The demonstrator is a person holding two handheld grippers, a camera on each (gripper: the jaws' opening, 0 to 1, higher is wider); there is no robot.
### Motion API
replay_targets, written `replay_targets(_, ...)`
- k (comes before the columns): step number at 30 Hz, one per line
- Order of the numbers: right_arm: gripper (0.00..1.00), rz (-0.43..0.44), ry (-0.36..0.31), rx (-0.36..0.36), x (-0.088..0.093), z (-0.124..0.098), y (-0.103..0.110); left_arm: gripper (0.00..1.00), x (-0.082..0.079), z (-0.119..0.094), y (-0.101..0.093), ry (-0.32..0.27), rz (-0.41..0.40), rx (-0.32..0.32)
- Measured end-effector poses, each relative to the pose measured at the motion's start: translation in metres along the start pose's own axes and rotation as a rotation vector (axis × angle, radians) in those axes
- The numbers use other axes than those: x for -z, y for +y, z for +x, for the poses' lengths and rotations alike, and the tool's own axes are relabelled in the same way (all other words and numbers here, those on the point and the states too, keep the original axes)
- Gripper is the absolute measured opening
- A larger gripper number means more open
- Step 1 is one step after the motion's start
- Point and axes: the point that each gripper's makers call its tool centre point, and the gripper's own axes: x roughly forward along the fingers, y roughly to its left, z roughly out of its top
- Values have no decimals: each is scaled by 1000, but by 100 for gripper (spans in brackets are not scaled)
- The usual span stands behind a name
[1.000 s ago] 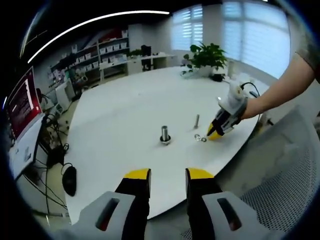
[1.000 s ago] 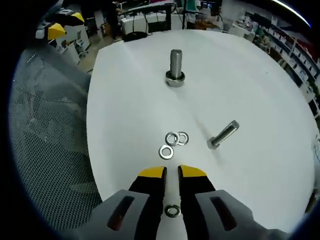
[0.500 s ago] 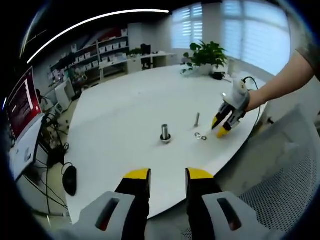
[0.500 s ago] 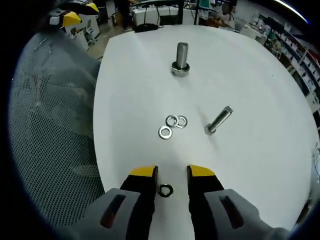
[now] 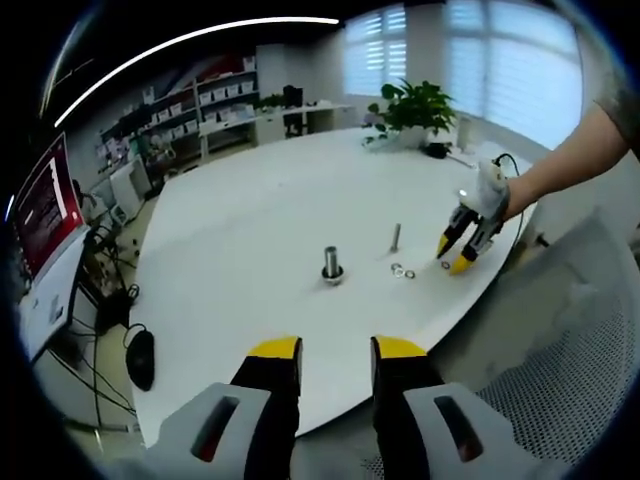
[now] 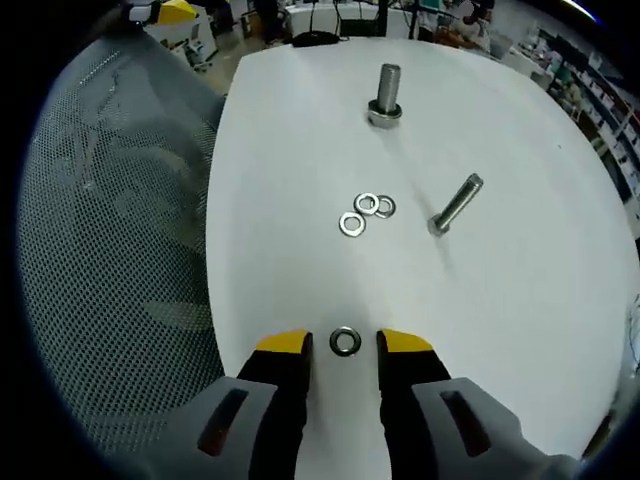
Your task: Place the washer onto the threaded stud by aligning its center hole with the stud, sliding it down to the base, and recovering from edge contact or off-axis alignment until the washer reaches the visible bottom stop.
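Across most of both views spreads the white counter (image 6: 300, 150), its bare top giving the small parts a flat place to lie. At the left of the right gripper view a mesh chair back (image 6: 110, 250) sits beside the counter's edge.

Upper middle of the right gripper view, the threaded stud (image 6: 386, 96) stands upright on its wide base, probably so a washer can drop straight down its axis. It shows again near the centre of the left gripper view (image 5: 331, 266). Right of centre in the right gripper view a loose bolt (image 6: 455, 205) lies on its side, apparently a spare. Between the stud and the bottom of that view, three spare washers (image 6: 364, 212) lie flat in a tight cluster, two of them touching or overlapping.

At the bottom of that view the right claw (image 6: 345, 343) stands apart to a moderate width, and the washer (image 6: 345, 342) lies flat on the counter between its yellow tips, not gripped, well apart from the stud; I judge the claw is set to close on it. The same claw appears at the right of the left gripper view (image 5: 461, 250), tips pointing down at the counter.

The left claw (image 5: 336, 348) hangs open and empty off the counter's near edge, likely idle.

No brand or writing is readable; a red screen (image 5: 42, 205) at far left shows text too small to read.
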Motion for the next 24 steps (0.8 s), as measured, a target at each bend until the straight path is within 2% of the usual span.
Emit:
replay_targets(2, 31, -29, 4, -3, 1, 2, 0, 25, 0, 0, 0, 2, 0, -1)
replay_targets(4, 29, -6, 20, 1, 1, 1, -1, 25, 0, 0, 1, 2, -1, -3)
replay_targets(12, 23, -26, 69, -2, 2, 0, -1, 25, -2, -1, 3, -6, 0, -11)
replay_targets(15, 18, -44, 90, -6, 0, 3, 0, 25, -1, -1, 4, -4, -2, -12)
replay_targets(18, 14, -69, 148, -13, -1, 4, 0, 25, -1, -1, 3, -3, -3, -10)
replay_targets(21, 12, -130, 201, -22, 0, 5, 0, 25, -1, -1, 4, -2, -5, -13)
replay_targets(24, 10, -133, 223, -27, -1, 6, -2, 25, -1, -1, 5, -6, -8, -18)
